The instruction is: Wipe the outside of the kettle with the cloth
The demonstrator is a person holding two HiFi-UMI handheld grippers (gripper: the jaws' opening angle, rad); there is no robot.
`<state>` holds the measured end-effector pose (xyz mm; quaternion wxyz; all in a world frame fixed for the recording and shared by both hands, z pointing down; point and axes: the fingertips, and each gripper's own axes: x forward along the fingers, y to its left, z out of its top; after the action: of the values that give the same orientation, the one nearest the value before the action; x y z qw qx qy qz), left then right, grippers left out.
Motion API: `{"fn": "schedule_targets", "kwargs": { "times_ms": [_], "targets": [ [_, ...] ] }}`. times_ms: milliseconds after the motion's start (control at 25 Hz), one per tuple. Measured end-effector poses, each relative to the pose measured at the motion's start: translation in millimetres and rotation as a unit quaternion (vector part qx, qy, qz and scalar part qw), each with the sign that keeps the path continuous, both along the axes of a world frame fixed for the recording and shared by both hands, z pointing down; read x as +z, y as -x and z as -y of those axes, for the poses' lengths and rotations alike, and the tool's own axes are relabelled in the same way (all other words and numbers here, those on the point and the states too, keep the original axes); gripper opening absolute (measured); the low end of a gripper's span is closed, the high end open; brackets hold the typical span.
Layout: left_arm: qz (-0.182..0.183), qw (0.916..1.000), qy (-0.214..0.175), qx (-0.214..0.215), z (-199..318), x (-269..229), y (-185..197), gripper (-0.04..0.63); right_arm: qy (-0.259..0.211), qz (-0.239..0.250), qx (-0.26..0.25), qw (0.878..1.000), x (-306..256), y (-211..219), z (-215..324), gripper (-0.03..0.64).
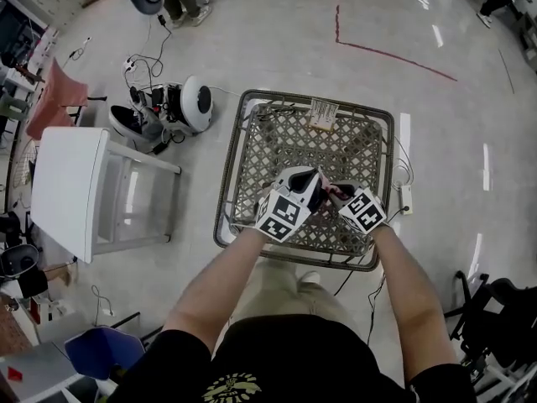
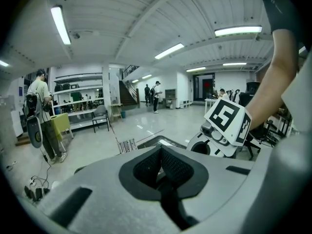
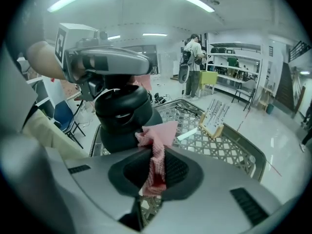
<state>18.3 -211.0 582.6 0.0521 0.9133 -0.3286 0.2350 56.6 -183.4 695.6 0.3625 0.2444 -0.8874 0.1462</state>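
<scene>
Right tongs pinch one pink cloth beside one black kettle.

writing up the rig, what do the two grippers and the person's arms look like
The left gripper and the right gripper have pale grey moulded shells, with black textured pads in a dark rounded recess. Each carries a white cube printed with black square markers. The person wears a black short-sleeved shirt, forearms bare.
</scene>
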Motion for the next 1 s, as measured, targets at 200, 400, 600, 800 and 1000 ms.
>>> {"fn": "schedule_targets", "kwargs": {
  "times_ms": [200,400,600,800,1000],
  "targets": [
    [-0.006,1.0000,0.004,0.005,-1,-1,1,0.008,0.001,0.013,-0.012,1.000,4,5,18,0.044],
    [-0.006,1.0000,0.004,0.006,-1,-1,2,0.008,0.017,-0.001,-0.024,1.000,19,7,21,0.044],
    [-0.008,0.9999,0.006,0.007,-2,0,0,0.008,0.045,0.004,-0.026,0.999,37,2,-3,0.044],
    [-0.007,0.9999,0.005,0.008,-2,0,3,0.008,0.061,0.000,-0.048,0.997,49,12,-44,0.044],
    [-0.002,1.0000,0.004,0.009,-2,1,1,0.008,0.069,0.017,-0.032,0.997,48,24,-70,0.044]
  ]
}}
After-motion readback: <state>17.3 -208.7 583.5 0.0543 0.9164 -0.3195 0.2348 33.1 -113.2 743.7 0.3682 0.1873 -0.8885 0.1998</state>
